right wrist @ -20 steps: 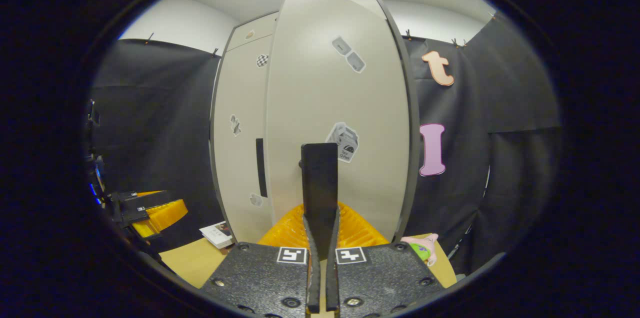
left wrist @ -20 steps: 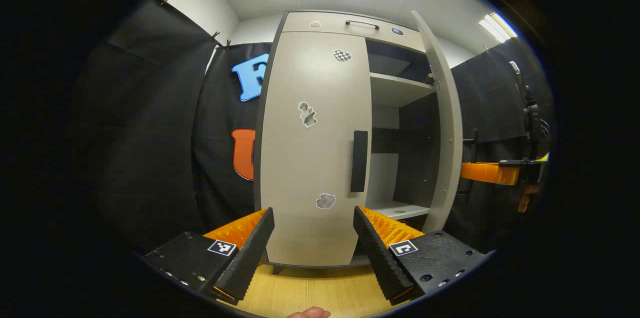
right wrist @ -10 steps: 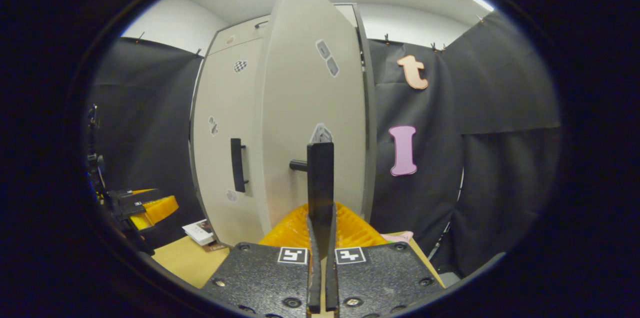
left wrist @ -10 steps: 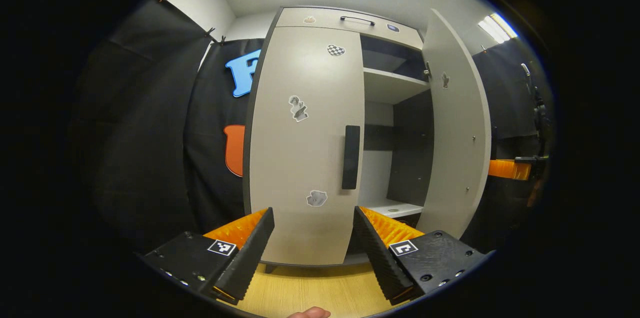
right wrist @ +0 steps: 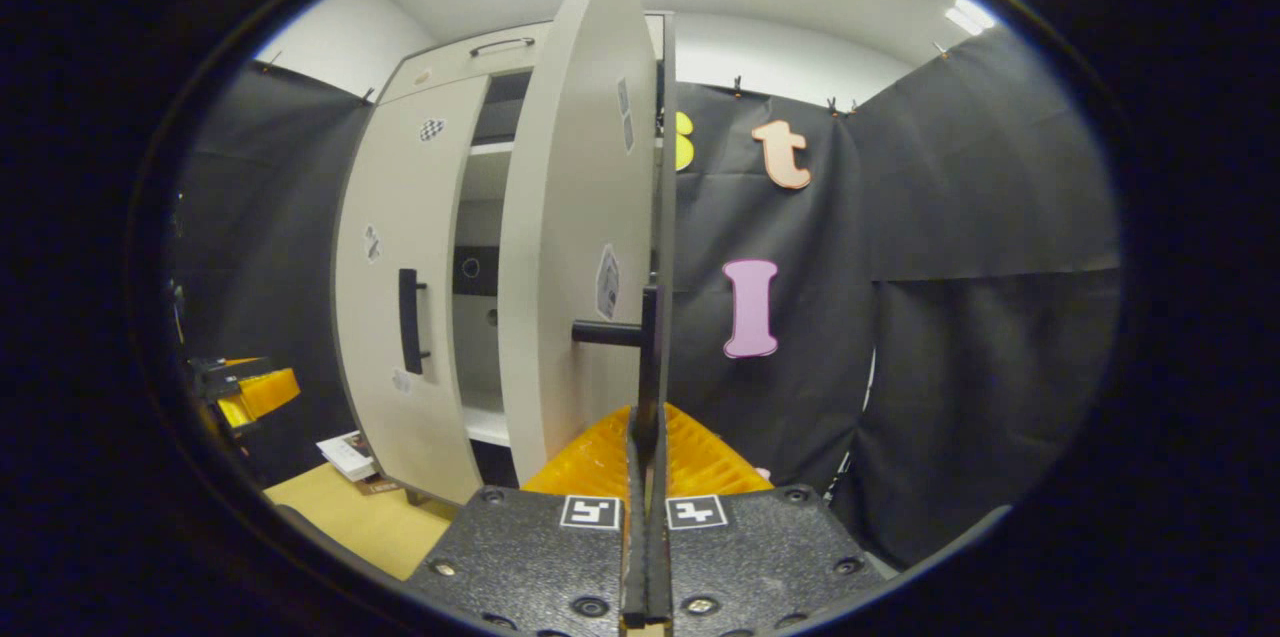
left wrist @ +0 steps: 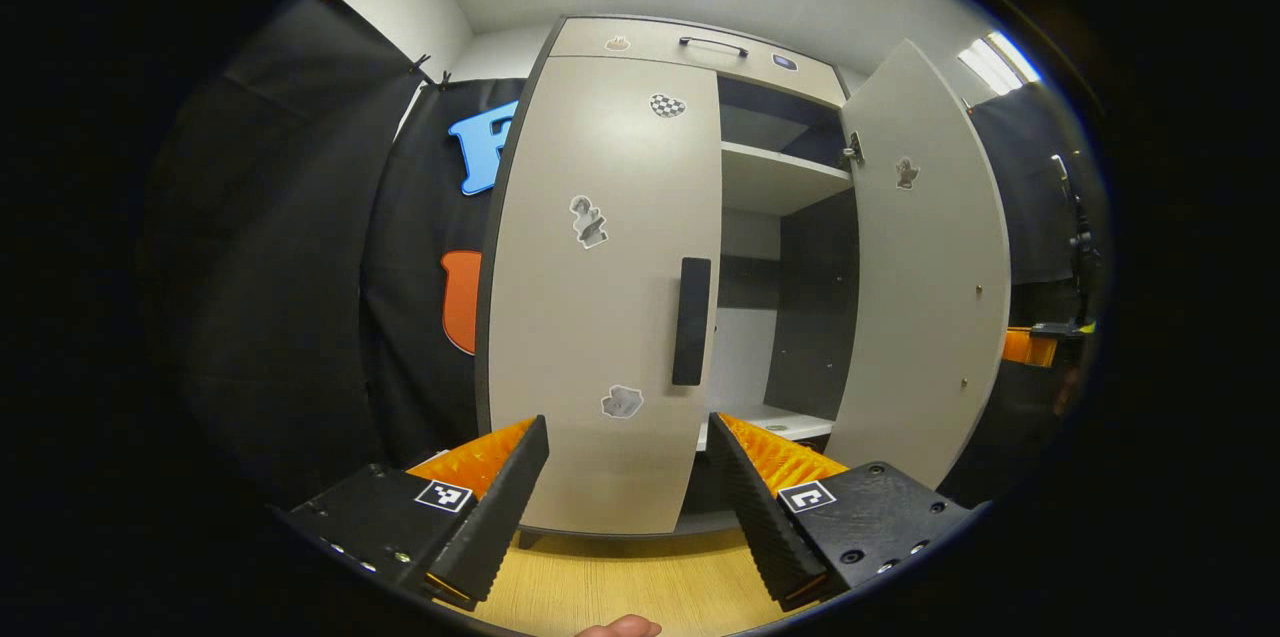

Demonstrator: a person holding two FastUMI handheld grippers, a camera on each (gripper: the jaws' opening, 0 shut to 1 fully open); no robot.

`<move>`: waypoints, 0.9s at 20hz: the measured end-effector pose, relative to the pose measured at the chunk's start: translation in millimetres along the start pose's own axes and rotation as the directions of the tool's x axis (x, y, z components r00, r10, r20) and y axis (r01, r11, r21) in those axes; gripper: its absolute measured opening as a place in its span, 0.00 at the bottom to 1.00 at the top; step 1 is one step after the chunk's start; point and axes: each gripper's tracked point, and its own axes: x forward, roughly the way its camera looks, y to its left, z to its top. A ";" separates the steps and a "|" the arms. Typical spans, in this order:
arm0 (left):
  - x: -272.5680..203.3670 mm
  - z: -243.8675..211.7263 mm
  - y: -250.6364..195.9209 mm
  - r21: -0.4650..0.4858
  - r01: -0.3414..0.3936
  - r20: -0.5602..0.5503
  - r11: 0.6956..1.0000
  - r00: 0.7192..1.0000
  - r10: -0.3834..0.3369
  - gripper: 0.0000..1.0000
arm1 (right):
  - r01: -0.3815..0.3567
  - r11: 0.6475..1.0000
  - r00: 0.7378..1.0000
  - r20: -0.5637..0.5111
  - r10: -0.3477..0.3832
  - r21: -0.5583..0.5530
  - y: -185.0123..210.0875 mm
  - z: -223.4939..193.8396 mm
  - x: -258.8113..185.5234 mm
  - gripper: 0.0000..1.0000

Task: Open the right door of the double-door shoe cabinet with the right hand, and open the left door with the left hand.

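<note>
Swung wider since earlier, right door [left wrist: 925,267] is drawn by right gripper [right wrist: 648,437] clamped on its handle [right wrist: 648,347]; left gripper [left wrist: 628,477] is held agape before left door [left wrist: 600,287], ready.

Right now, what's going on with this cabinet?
A person is opening a double-door shoe cabinet with two handheld tools. The right tool is clamped on the right door's handle, and the right door stands wide open, showing shelves. The left door is shut; the left tool hovers open before the left door's handle, not touching it.
</note>
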 end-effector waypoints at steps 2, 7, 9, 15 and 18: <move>0.3 2.2 -2.8 0.001 0.005 0.003 1.000 1.000 -0.005 0.95 | 0.038 0.999 0.999 0.018 -0.037 -0.005 -22.9 3.0 0.5 0.04; 0.1 1.7 -3.8 0.000 0.001 0.001 1.000 1.000 -0.001 0.95 | 0.004 1.000 1.000 0.027 -0.005 0.018 -23.9 2.0 2.0 0.04; -2.1 1.9 -4.3 0.003 -0.005 -0.003 1.000 1.000 0.005 0.95 | 0.010 1.000 1.000 0.024 -0.010 0.009 -24.7 1.9 0.5 0.04; -8.6 -5.3 5.3 0.025 -0.040 -0.012 0.999 0.999 0.040 0.95 | 0.074 0.996 0.997 0.021 -0.076 0.057 -20.6 -8.4 -52.2 0.04; -10.2 -10.9 6.9 0.015 -0.043 -0.019 0.999 0.999 0.044 0.95 | 0.014 0.995 0.998 0.055 -0.019 0.103 9.3 -1.8 -83.6 0.04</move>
